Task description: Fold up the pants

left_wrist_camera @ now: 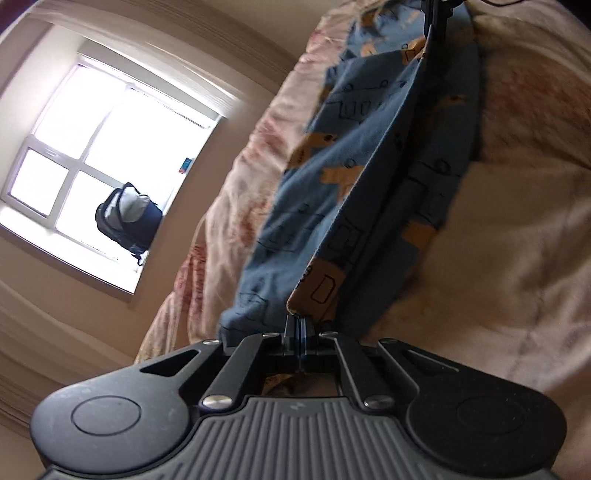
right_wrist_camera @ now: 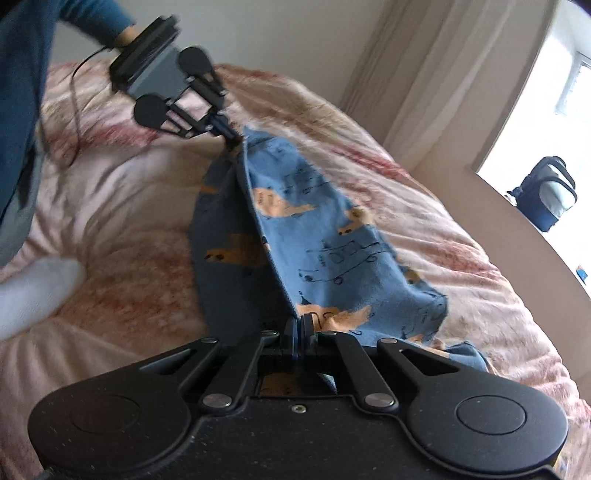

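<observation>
Blue pants [left_wrist_camera: 369, 155] with orange animal and black line prints hang stretched between my two grippers above the bed. My left gripper [left_wrist_camera: 299, 325] is shut on one end of the pants edge. My right gripper [right_wrist_camera: 301, 325] is shut on the other end of the pants [right_wrist_camera: 332, 243]. The right gripper shows at the top of the left wrist view [left_wrist_camera: 437, 22], pinching the cloth. The left gripper shows at the upper left of the right wrist view [right_wrist_camera: 231, 134], also pinching the cloth. The fabric sags in a fold below the taut edge.
A pink and cream bedspread [right_wrist_camera: 129, 192] covers the bed below. A dark backpack [left_wrist_camera: 127, 221] sits on the window sill by the bright window [left_wrist_camera: 92, 155]. A white-socked foot [right_wrist_camera: 33, 295] and the person's blue sleeve [right_wrist_camera: 22, 92] are at the left.
</observation>
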A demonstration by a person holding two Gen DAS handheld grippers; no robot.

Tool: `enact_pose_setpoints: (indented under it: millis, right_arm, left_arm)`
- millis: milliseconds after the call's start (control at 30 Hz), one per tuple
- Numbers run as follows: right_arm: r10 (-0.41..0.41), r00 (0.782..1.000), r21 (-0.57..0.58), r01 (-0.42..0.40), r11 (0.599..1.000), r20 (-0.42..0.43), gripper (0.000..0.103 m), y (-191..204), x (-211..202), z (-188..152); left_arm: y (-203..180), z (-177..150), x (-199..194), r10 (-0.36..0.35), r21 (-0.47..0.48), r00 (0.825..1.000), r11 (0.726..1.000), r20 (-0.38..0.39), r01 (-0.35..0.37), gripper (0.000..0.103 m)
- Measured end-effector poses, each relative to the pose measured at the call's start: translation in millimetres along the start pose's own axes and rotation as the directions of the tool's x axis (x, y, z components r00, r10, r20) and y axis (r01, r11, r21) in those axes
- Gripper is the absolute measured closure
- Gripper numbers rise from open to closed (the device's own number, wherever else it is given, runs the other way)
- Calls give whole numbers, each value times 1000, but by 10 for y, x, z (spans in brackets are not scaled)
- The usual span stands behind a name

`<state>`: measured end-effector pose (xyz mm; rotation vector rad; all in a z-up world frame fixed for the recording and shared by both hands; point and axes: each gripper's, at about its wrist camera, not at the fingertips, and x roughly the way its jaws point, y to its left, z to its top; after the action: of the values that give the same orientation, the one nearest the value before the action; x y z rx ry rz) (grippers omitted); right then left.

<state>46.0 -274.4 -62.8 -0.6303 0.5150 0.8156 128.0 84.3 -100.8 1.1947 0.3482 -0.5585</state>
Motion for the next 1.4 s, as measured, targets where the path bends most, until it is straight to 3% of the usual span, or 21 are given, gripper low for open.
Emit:
enact_pose_setpoints:
  millis: [267,367,433,500,600,633,700,733,800,867,933,1000,1067,1200,1267,1333,1400]
  right_arm:
    - [15,1000,-31,-16,999,-8,103,138,-34,-56]
    - [10,999,-51,-12,999,-41,102,238,37,-90]
    - [10,999,-42,-12,999,-47,90,275,56,-114]
    - [11,999,-25,-13,1000,-48,83,293,8,-116]
    - [-31,999,29,31,999,-25,51,289,-119,-86]
    - [-52,999,68,53,996,-15,44,265,-157,-80]
    - [-107,994,170,108,980,-14,42,188,-190,-75]
    - [-136,990,220,139,966,-28,34,139,-183,-72]
    - [-221,972,313,233,921,-73,19,32,-219,-68]
    - [-317,944,400,327,856,-93,14,-115,-353,-85]
    - [-404,905,521,410,748,-132,1,-295,-530,-168]
    - [-435,880,643,445,623,-189,1,-486,-717,-342]
    - [-418,881,751,427,504,-220,1,-685,-880,-565]
    - [-345,907,882,353,313,-241,1,-1018,-1039,-986]
    - [-326,909,907,345,242,-259,1,-1162,-1045,-1159]
    - [-307,912,924,336,182,-272,1,-1314,-1013,-1313]
    - [-293,917,942,314,118,-270,1,-1462,-990,-1452]
  left_arm:
    - [-48,-28,27,-36,11,999,999,-27,37,102]
    - [38,12,16,-103,-94,993,991,-61,97,77]
    - [155,51,-30,-129,-196,990,974,-58,116,38]
    - [255,115,-107,-119,-277,992,955,-40,104,24]
    - [351,305,-182,-121,-391,992,913,26,122,16]
    - [343,400,-181,-125,-412,990,901,57,138,14]
    - [281,624,-134,-150,-429,982,884,118,186,14]
    - [254,751,-84,-171,-431,975,876,144,217,13]
    - [196,1028,19,-226,-438,953,849,202,294,11]
    - [148,1278,103,-275,-434,929,826,246,360,6]
    - [87,1560,187,-320,-412,903,809,288,418,1]
    - [-22,1814,249,-354,-384,880,801,316,460,1]
    - [-132,2020,302,-357,-372,877,805,321,463,1]
    - [-283,2331,413,-325,-378,881,811,345,447,1]
    - [-362,2449,466,-315,-374,886,819,341,435,1]
    - [-456,2525,487,-312,-333,891,845,330,419,2]
    - [-555,2572,490,-311,-291,896,867,318,405,9]
